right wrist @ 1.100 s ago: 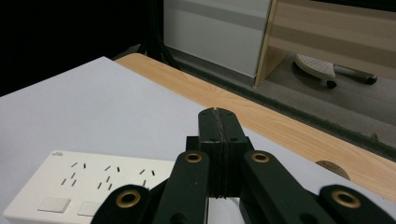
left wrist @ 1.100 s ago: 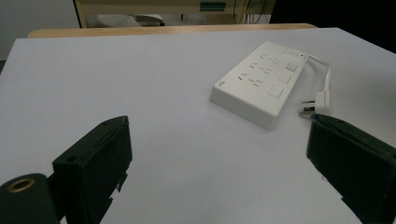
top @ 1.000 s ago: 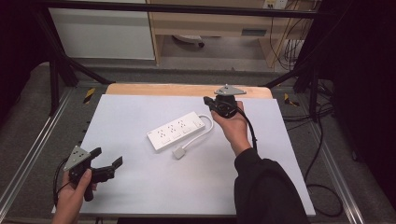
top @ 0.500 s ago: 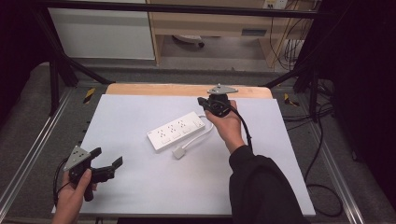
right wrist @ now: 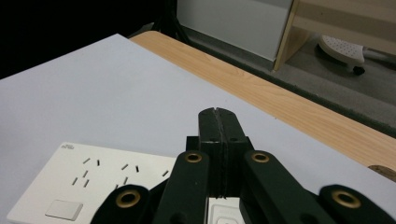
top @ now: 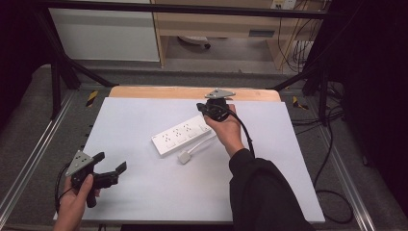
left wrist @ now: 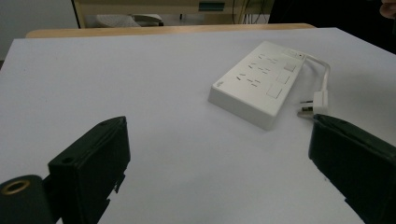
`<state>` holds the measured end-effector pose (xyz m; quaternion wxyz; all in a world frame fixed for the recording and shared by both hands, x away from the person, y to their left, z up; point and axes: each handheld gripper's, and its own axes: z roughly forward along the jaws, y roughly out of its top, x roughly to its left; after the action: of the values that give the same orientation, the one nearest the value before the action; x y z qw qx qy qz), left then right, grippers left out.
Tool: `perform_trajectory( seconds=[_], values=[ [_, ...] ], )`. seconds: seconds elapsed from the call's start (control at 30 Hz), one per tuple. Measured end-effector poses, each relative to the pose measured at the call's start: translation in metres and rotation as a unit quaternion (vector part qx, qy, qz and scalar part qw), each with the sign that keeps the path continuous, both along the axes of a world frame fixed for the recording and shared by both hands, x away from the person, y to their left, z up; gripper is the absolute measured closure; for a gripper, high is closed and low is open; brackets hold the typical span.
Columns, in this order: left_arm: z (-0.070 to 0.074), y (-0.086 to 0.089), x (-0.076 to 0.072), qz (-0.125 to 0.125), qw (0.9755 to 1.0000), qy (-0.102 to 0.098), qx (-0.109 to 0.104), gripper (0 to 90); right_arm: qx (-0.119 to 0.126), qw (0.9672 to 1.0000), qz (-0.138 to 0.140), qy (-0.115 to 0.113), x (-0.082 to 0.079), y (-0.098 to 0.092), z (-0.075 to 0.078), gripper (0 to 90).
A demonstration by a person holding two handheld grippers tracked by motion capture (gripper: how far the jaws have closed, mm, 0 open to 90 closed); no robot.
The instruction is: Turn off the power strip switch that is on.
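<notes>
A: Where's the power strip (top: 183, 136) now?

B: It lies flat mid-surface (top: 144, 192), its short cord and plug (top: 184, 157) curled just beside it on the near side. It hasn't shifted since a second ago.

A: So what has changed?

B: The right claw (top: 206, 110) has slid in from the far right and a little lower; it now hangs over the strip's switch end, jaws pressed together with nothing between them. My guess is that it means to press the switch.

A: And the left claw (top: 111, 167)?

B: Same near-left spot, jaws wide apart, empty, aimed at the strip.
</notes>
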<state>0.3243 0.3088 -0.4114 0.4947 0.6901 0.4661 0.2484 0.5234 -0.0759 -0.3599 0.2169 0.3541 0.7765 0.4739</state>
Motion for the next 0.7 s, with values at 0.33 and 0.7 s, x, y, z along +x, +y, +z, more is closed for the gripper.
perform_trajectory(
  seconds=[0.33,0.7],
  values=[
    [0.0,0.001,0.0,-0.001,1.0,0.0,0.0,5.3,-0.016,0.9998,0.006,0.011,0.001,0.007,-0.011,90.0],
    [0.001,0.002,0.0,0.0,1.0,-0.001,-0.001,5.3,-0.02,0.9995,0.014,0.02,0.0,0.012,-0.019,90.0]
  ],
)
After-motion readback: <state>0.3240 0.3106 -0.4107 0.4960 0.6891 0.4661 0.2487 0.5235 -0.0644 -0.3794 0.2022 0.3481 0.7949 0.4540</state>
